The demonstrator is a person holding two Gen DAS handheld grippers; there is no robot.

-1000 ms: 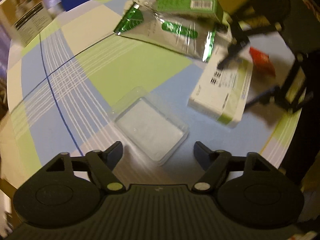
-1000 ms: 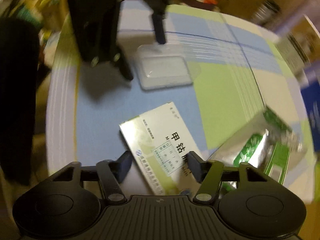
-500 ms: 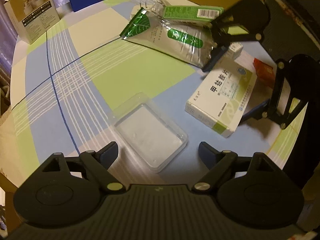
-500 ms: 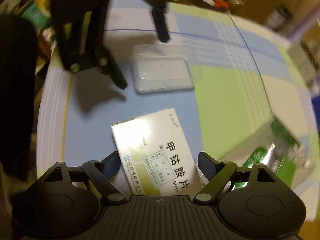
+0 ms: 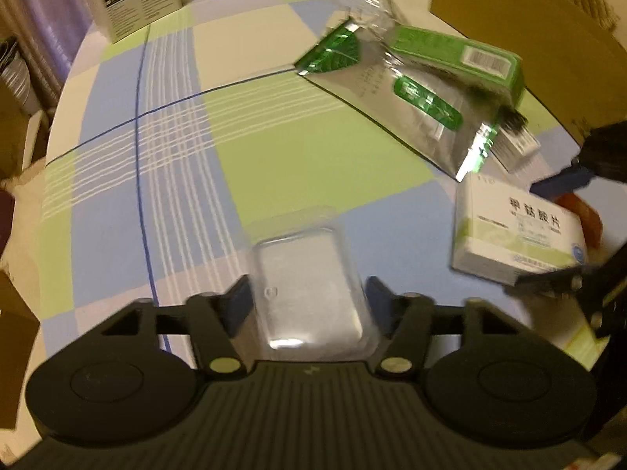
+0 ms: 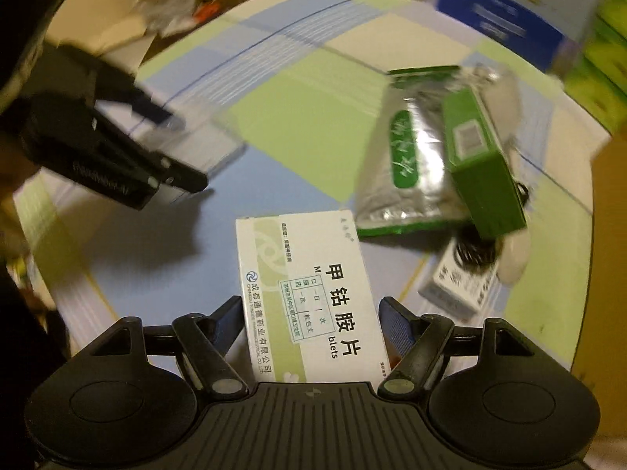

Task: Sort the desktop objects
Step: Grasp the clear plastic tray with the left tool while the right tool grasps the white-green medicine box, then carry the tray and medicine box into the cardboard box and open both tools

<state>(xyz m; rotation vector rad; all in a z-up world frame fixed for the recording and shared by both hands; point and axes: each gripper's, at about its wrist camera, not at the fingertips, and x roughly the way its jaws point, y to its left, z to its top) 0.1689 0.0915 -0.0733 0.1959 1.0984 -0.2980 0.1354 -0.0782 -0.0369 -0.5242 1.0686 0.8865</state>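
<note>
Left gripper (image 5: pixel 308 302) straddles the clear plastic tray (image 5: pixel 309 293) on the checked tablecloth (image 5: pixel 274 149), right gripper (image 6: pixel 309 323) straddles the white medicine box (image 6: pixel 309 293), both spread, neither visibly clamped; likely risk: slick, thin tray buckling or squirting out under an off-centre squeeze.

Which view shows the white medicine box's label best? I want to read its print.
The right wrist view: the white and pale green cardboard medicine box lies face-up between the right gripper jaws, its print sharp. The left wrist view shows it near the edge, blurred and oblique.
</note>
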